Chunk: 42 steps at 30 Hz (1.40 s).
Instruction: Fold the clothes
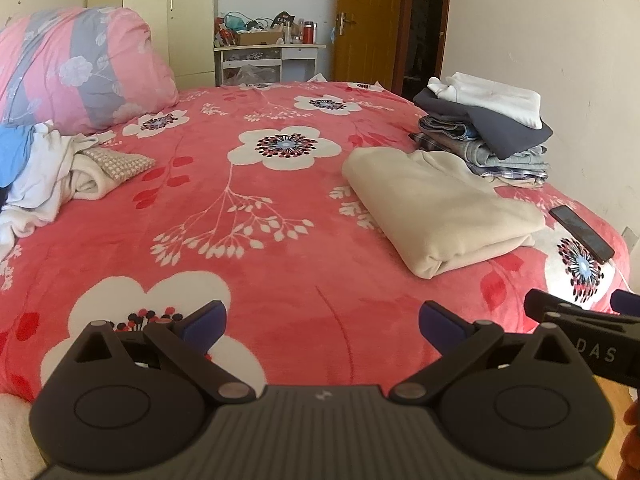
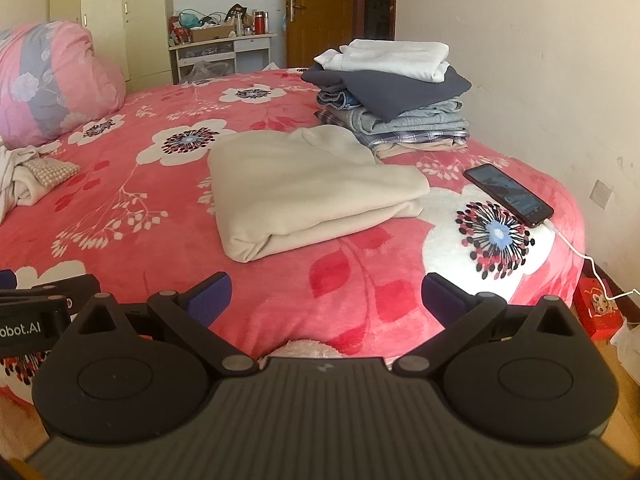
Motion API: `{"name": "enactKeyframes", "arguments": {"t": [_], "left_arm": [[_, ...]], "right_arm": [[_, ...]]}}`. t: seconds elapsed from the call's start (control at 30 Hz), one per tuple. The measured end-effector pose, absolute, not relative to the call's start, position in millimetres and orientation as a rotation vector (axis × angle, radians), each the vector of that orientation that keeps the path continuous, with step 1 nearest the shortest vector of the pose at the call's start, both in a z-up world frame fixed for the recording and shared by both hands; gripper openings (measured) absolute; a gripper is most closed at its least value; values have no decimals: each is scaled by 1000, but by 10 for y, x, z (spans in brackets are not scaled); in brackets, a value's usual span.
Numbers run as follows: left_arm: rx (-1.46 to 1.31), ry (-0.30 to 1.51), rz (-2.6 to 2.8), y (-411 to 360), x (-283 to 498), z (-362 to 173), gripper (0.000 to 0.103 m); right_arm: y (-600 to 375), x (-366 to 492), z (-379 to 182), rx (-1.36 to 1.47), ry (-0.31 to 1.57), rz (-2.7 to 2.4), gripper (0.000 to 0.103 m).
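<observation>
A: From the left wrist view, which step are we at?

B: I judge it a pause between garments. The beige folded garment lies finished on the pink floral blanket, just in front of the stack of folded clothes. The unfolded pile waits at the far left, by the rolled quilt.

A: And the left gripper?

B: Low over the near edge of the bed, pointing level across it, fingers spread wide with nothing between them. The other gripper's tips show at the right edge.

A: The right wrist view?

B: The same garment lies ahead and slightly left; the stack sits behind it, touching its far corner. A phone lies to the right on its charging cable. The right gripper is also held back at the bed's edge, level, fingers apart and empty.

A: The next move?

B: Probably lifting the beige garment onto the stack, both grippers pinching its near folded edge so the layers stay together and well away from the phone. Or else reaching left for a fresh piece.
</observation>
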<state>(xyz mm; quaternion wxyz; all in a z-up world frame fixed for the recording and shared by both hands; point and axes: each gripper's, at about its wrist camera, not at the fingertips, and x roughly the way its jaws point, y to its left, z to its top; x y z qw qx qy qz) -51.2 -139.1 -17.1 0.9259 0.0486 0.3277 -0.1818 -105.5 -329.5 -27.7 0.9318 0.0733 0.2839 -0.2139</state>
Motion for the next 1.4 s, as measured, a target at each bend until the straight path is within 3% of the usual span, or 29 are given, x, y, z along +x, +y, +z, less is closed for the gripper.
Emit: {"name": "enactKeyframes", "arguments": {"t": [1.4], "left_arm": [[92, 665, -357, -1318, -495, -147, 103]], "right_arm": [[-3180, -988, -240, 129, 582, -411, 102]]}}
